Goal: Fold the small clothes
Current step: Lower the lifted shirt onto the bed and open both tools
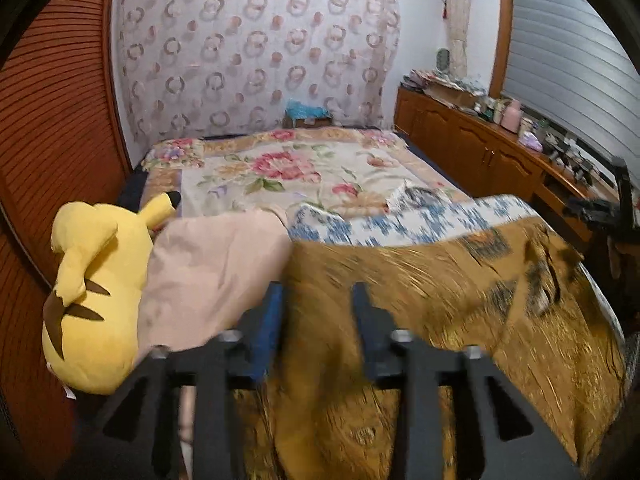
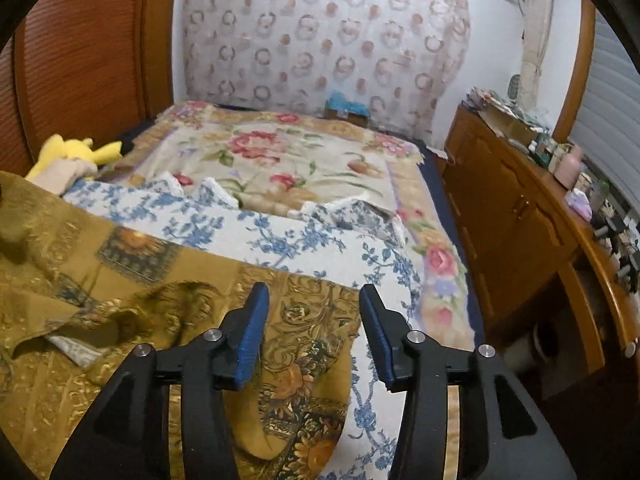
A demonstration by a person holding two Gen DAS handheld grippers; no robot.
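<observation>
Holding both pairs of fingers apart, I am gripping nothing: the left gripper (image 1: 318,300) and right gripper (image 2: 314,300) are hovering over the mustard patterned garment (image 2: 296,364), which is lying rumpled, perhaps partly folded, on the blue-flowered sheet (image 2: 248,236) beside the yellow plush toy (image 1: 92,292).

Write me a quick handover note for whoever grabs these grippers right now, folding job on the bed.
Left gripper: open, holding nothing, over the mustard patterned garment.
Right gripper: open, holding nothing, over the same garment's right edge.
Garment lies rumpled on the blue floral cloth at the near end of the bed; beige garment beside the yellow plush toy.
Done: no tidy fold visible.
Left: smooth, fold, then the beige one.
</observation>
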